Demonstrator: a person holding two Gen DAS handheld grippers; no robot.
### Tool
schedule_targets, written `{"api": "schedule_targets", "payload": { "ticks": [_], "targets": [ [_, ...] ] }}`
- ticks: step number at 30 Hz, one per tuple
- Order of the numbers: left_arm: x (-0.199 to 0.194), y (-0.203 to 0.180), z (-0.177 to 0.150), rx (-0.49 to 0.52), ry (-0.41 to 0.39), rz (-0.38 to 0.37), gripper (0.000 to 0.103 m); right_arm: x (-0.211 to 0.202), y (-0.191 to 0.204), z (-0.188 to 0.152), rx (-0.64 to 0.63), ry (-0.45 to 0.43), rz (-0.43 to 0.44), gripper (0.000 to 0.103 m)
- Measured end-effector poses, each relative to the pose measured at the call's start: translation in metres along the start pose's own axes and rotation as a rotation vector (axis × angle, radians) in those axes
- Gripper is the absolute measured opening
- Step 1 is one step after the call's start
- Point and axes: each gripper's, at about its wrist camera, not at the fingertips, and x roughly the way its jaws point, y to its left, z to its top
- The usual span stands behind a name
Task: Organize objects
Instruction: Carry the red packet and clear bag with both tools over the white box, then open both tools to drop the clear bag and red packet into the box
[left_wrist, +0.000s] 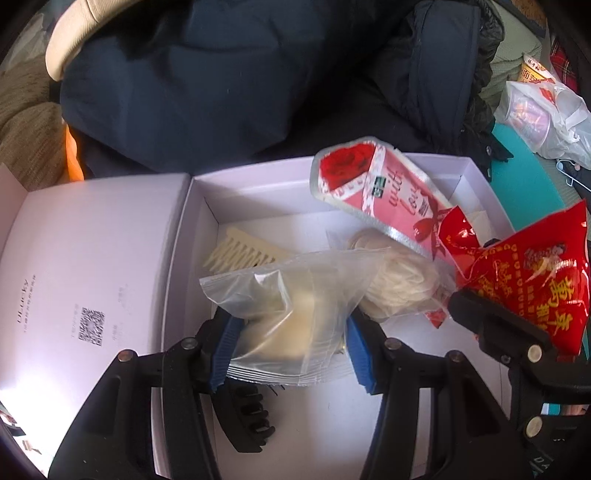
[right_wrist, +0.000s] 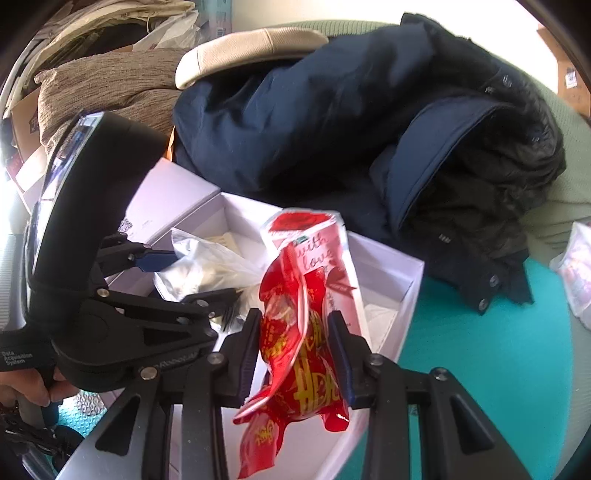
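Left gripper (left_wrist: 291, 339) half closed, pinching a clear zip bag (left_wrist: 295, 295) of cream items over the open white box (left_wrist: 258, 177), likely to drop it in. Right gripper (right_wrist: 295, 350) clamps a red snack packet (right_wrist: 295, 369) plus a pink "with love" sachet (right_wrist: 325, 258) above the box's right end. Inside: black hair claw (left_wrist: 247, 417) near, cream comb (left_wrist: 240, 251) farther. The lid (left_wrist: 92, 258), lying left, reads "ULucky".

Red packet (right_wrist: 295, 354) — in right gripper (right_wrist: 297, 354)
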Motion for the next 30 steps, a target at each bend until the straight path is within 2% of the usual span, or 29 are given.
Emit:
{"api": "schedule_targets", "payload": {
  "ticks": [19,27,30],
  "targets": [
    [0.008,-0.023,0.004,0.037,0.041,0.061,0.055,0.018,-0.002,-0.006,0.020,0.087,-0.012,0.038],
    [-0.002,-0.027,-0.001,0.008,0.055,0.047,0.055,0.009,0.001,-0.006,0.000,0.101,-0.036,0.046],
    [-0.009,-0.031,-0.004,0.007,0.051,0.042,0.056,0.003,0.003,-0.007,-0.004,0.104,-0.047,0.054]
  ]
}}
